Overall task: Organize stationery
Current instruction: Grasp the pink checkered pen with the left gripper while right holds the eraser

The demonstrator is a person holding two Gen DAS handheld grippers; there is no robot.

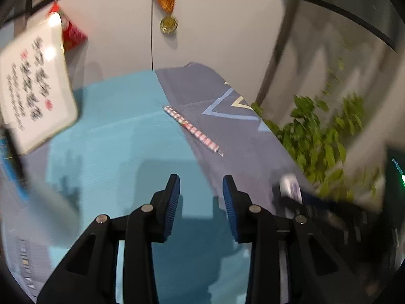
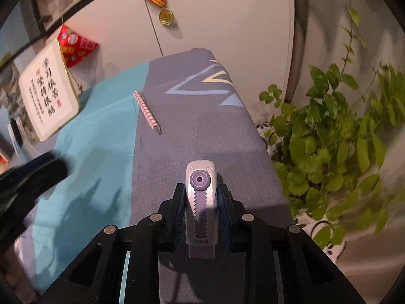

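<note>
Grip: right gripper (image 2: 201, 202) clamped on correction tape dispenser (image 2: 201, 197), pads on its flat sides, above the grey-blue cloth (image 2: 202, 126) | left gripper (image 1: 201, 197) jaws apart, nothing between | striped pen (image 2: 146, 111) lies farther up the cloth | handling: both look light, rigid plastic; pen likely rolls, take it mid-barrel.

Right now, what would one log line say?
right fingers: gripping correction tape | left fingers: empty | striped pen: on desk mat
</note>
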